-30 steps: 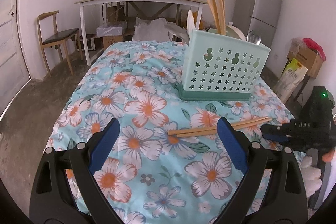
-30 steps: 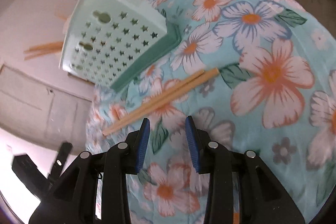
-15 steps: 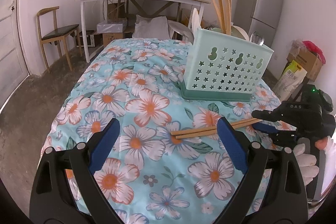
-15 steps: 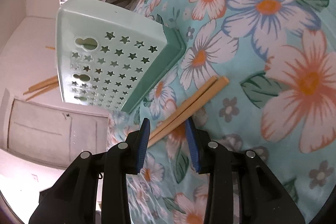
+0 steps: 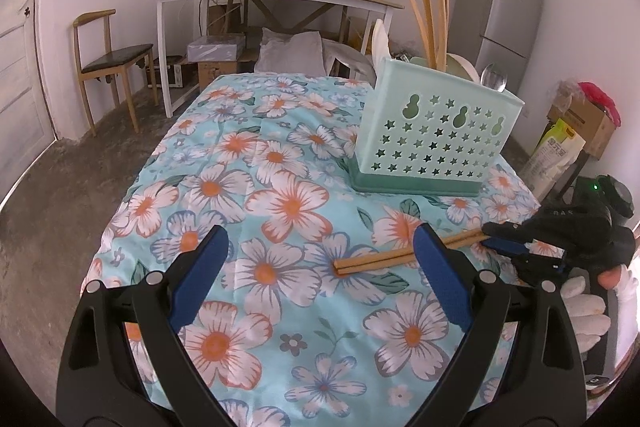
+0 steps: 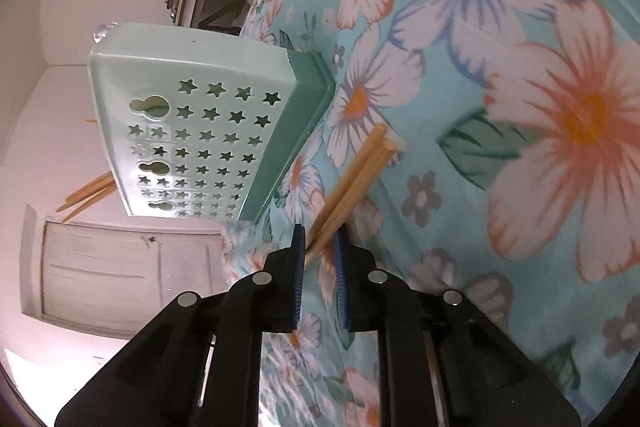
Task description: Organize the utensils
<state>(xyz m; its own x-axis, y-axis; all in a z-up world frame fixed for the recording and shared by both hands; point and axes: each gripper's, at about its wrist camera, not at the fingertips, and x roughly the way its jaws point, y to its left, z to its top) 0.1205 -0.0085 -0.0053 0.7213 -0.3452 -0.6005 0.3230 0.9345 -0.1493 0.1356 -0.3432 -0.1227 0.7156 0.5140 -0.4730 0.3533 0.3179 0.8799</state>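
- Cloth with big orange and white flowers [image 5: 280,203] covered the table I worked over, and nearly all of it lay bare.
- Holder [image 5: 436,139], the pale green one punched with stars, stood upright toward the far right of the cloth; chopsticks and a spoon already stuck out of its top, so part of the sorting looked done.
- My left gripper [image 5: 320,279] hung low over the near end of the cloth with its jaws spread wide and nothing between them, waiting.
- My right gripper [image 6: 318,247] had come in from the right edge, lower and rolled over compared with a second earlier, and its jaws had just been closing. They sat pinched on the near end of the chopsticks.
- Chopsticks [image 5: 384,259], the last loose pair I could see, lay side by side on the cloth in front of the holder, apart from its base, far ends resting on the fabric.
- That squeeze, I judged, meant the pickup was secured and only the lift and the drop into the holder remained.
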